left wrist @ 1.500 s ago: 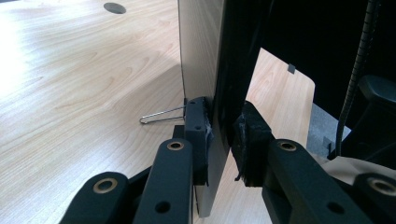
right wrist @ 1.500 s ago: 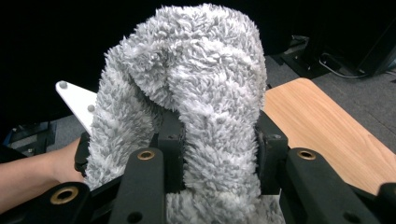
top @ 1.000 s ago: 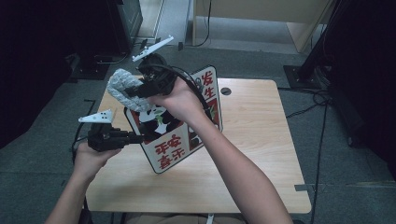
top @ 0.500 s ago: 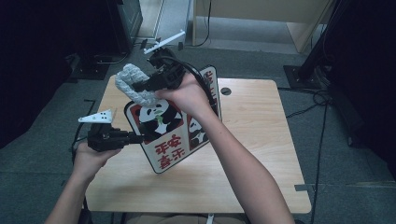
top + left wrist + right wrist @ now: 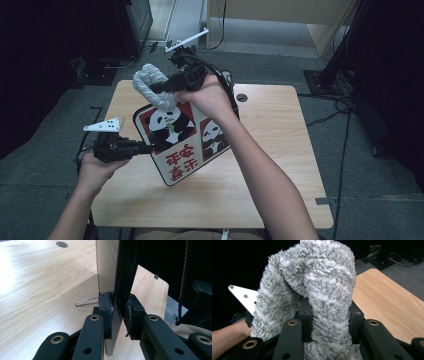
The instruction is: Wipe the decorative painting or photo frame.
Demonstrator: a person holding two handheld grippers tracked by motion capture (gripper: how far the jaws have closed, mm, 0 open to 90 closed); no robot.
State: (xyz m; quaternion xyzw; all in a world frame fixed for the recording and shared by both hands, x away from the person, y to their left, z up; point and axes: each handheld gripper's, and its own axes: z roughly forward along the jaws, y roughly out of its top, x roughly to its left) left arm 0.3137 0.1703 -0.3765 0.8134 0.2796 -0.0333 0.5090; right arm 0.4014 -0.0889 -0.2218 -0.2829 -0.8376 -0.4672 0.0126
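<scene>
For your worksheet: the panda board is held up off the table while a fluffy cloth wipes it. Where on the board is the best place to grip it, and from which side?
Grip the panda board at a thin bare edge, coming in from the side, as the left gripper does: its jaws pinch the flat panel's left edge. That probably leaves the printed face open for the grey cloth in the right gripper.

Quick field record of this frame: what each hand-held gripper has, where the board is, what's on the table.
left hand-held gripper: shut on the panda board's left edge
right hand-held gripper: shut on a grey fluffy cloth
panda board: held tilted over the table, picture side up
cloth: at the board's upper left corner, bunched and folded over
table: light wood, round hole near the far edge
other: wire clip lying on the table beside the board
</scene>
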